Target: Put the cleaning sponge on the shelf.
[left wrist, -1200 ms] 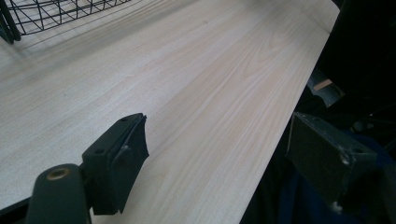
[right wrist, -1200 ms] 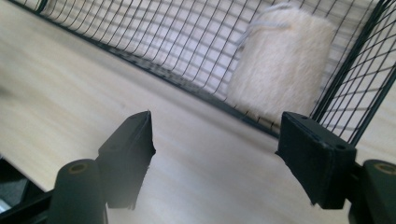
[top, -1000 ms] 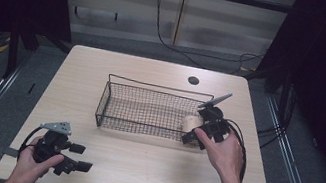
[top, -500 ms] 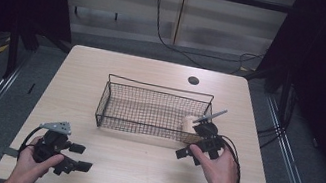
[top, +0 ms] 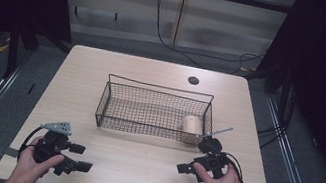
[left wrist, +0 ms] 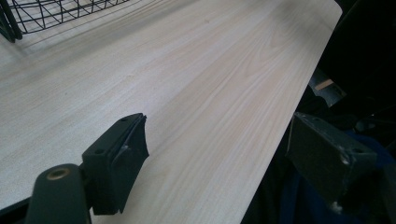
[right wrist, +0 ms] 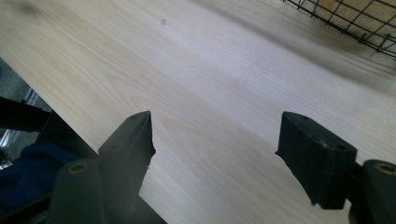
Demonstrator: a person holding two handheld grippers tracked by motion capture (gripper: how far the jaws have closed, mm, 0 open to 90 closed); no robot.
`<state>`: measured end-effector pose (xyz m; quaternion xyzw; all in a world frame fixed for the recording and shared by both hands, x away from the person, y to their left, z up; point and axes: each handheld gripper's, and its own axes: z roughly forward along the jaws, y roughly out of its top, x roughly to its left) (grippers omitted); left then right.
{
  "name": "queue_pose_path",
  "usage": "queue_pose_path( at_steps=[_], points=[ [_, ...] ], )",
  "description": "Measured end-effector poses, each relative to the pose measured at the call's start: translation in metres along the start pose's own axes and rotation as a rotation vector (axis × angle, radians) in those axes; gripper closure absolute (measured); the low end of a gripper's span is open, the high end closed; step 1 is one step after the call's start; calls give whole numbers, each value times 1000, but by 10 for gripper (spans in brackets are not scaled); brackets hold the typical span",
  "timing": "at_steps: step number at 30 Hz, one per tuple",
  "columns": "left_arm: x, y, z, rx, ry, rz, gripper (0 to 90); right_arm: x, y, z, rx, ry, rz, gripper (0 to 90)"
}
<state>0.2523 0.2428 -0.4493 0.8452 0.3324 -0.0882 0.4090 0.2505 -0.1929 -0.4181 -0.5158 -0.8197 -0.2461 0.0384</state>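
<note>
The left gripper [left wrist: 224, 158] holds its 2 black jaws wide apart over the wooden table [left wrist: 196, 79]; a wire basket [left wrist: 46, 14] sits beyond.

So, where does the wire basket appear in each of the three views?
High view: the wire basket sits mid-table, a tan roll in its right end.
Left gripper view: one basket corner at the top left.
Right gripper view: its mesh edge at the top right.
Shared landmark: the pale wooden table.
</note>
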Motion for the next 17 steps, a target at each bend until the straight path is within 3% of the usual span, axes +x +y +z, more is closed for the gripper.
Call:
queue_pose_path(
  at_steps=[11,17],
  points=[
    [1,0,0,-3,3,-5,197,-4,-35,3,-55,9,2,257],
    [0,0,-1,1,3,0,197,-13,-42,10,-83,-31,32,270]
  ],
)
